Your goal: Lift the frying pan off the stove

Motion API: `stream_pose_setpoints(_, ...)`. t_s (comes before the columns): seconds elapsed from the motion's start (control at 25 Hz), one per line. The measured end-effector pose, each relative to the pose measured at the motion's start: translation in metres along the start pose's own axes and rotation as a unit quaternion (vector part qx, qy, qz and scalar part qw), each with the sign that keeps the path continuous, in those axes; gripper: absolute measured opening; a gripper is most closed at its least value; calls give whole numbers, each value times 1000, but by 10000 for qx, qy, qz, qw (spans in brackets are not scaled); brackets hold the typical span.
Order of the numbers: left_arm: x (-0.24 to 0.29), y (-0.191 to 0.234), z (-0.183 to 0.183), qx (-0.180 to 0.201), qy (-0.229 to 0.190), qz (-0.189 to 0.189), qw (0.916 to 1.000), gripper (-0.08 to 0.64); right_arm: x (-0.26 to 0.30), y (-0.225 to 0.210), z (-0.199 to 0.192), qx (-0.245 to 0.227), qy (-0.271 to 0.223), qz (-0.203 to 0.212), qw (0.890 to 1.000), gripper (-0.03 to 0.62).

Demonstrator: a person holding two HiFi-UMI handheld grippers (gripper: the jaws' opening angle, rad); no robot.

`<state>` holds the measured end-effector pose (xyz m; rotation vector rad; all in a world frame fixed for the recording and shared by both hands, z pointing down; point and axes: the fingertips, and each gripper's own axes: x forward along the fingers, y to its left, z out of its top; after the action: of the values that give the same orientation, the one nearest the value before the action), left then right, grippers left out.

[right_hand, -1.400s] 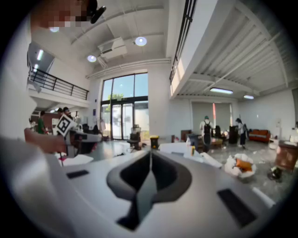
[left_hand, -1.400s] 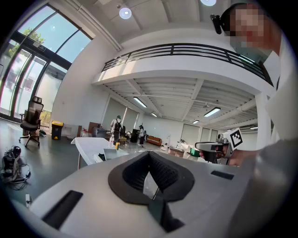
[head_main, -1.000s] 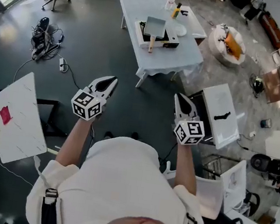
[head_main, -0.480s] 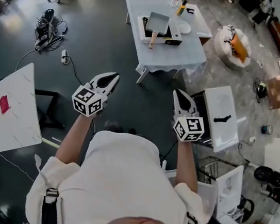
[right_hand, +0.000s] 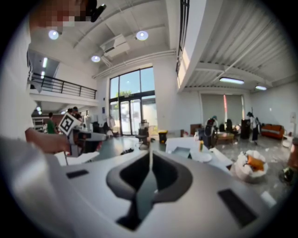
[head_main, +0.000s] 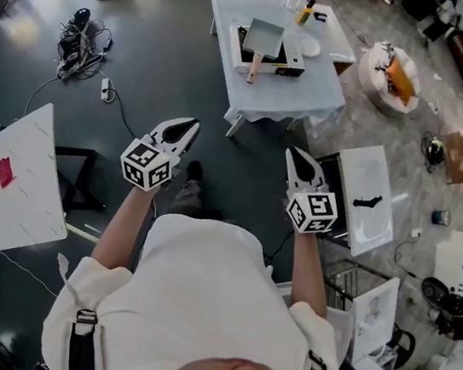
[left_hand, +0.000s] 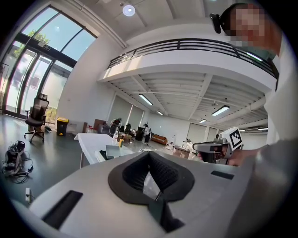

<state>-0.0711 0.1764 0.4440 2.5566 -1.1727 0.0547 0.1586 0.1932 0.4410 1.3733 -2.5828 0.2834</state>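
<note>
**Grippers carried clenched, pan far off on the stove**

The frying pan sits on the white stove in the upper middle of the head view. Its wooden handle sticks out over the stove's near edge, toward the person. That is probably the easiest part to take hold of when approaching from this side. The stove rests on a pale tabletop, with a plate just beside it and bottles behind.

The left gripper and the right gripper are held out in front of the person's chest at the centre of the frame. They are level with each other and well apart, and both point toward the tabletop. Each gripper view shows its jaws pressed together with nothing between them. This reads as a carrying posture rather than a reach, since dark floor lies between the grippers and the tabletop.

Judging by this, the lift has not begun. The person would have to get closer and release one pair of jaws before taking the handle.
</note>
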Motion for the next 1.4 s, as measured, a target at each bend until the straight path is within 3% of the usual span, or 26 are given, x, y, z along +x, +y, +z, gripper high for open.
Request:
stream_pose_setpoints(0.32, 42, 42, 20, 101, 33, -272, 9996, 31, 55, -17, 18, 47, -47, 20, 10000, 38)
stream_pose_setpoints(0.84, 121, 130, 31, -180, 333, -602, 9975, 31, 155, -44, 28, 185, 227, -13, 9996, 38)
stream_pose_setpoints(1.4, 183, 190, 55, 37, 615, -1178, 9911, 31, 230, -59, 47, 225, 335, -295, 9987, 38)
